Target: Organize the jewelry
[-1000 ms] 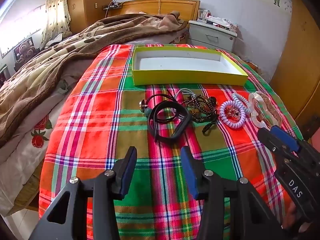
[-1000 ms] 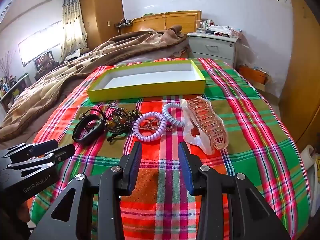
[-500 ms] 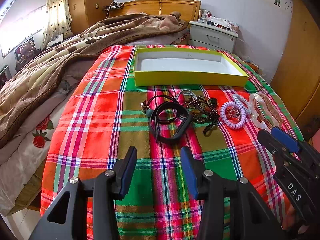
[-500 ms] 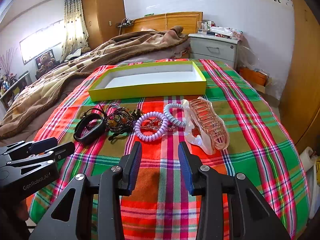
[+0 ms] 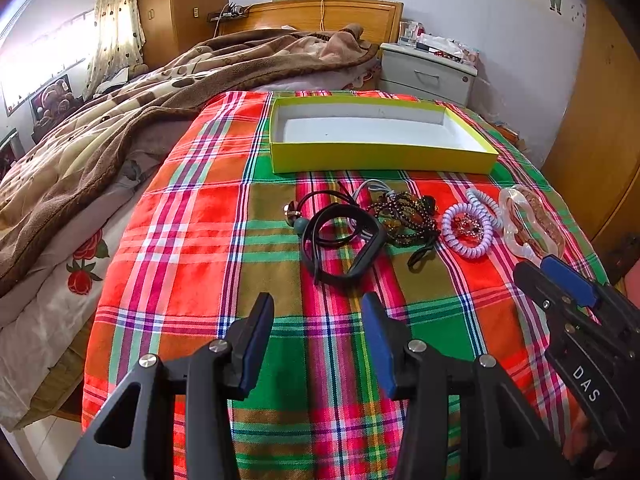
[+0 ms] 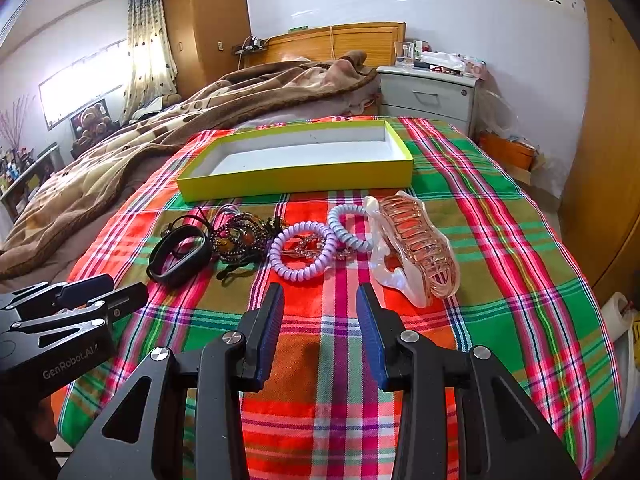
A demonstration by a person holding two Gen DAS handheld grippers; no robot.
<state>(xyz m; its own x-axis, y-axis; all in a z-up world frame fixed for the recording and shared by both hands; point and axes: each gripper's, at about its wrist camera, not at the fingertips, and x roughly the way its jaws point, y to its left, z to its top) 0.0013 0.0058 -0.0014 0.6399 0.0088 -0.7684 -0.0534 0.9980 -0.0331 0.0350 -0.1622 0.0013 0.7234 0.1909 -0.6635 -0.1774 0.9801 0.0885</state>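
A row of jewelry lies on the plaid cloth: a black band (image 5: pixel 344 244) (image 6: pixel 180 254), a dark bead bracelet (image 5: pixel 408 216) (image 6: pixel 240 236), a purple coil tie (image 5: pixel 466 226) (image 6: pixel 302 250), a paler coil tie (image 6: pixel 348 228) and a pink clear claw clip (image 5: pixel 530 226) (image 6: pixel 416 246). Behind them stands an empty yellow tray (image 5: pixel 380 156) (image 6: pixel 296 178). My left gripper (image 5: pixel 318 336) is open and empty, short of the black band. My right gripper (image 6: pixel 320 328) is open and empty, short of the coil ties and clip.
A brown blanket (image 5: pixel 120 120) covers the bed to the left. A grey nightstand (image 6: pixel 428 94) stands behind the tray. A wooden wardrobe (image 6: pixel 608 160) is on the right. The cloth's edge drops off at left and right.
Both grippers have drifted very slightly; the jewelry and tray have not moved. Both stay open.
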